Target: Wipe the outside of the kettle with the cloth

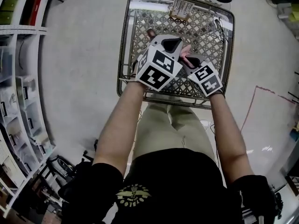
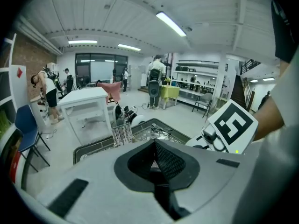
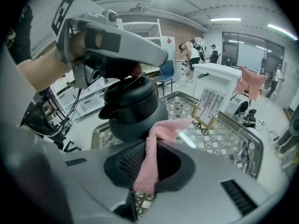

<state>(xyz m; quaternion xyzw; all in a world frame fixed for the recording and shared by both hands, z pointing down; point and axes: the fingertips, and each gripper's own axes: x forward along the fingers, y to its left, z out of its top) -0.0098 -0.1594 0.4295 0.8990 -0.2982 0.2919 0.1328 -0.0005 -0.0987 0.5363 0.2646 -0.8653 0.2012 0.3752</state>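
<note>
The right tongs (image 3: 148, 164) are clamped on a pink cloth (image 3: 163, 129). A strip of it is pinched between the ribbed pads, and the free end folds over towards the kettle (image 3: 133, 111), which sits just ahead of the tips. I'd say the short grip is there to keep a loose flap ready to drag across the dark body.

The left tongs (image 2: 155, 158) are drawn together. Seen from the right gripper view, they sit directly above the kettle's lid and look closed on its handle. That would steady the kettle from the top and leave its side bare for the cloth. The kettle does not show in the left gripper view, as it sits below the line of the tongs.

The cloth's end lies close against the kettle's side, though I can't tell if it is touching.

The kettle's lid is on, so nothing inside it shows. Both tongs work over the near edge of a latticed tabletop (image 1: 205, 31) with a raised rim. Beyond the tongs, at the far end, a small wooden rack (image 3: 209, 107) holds thin pale strips, and what they are I can't make out.
</note>
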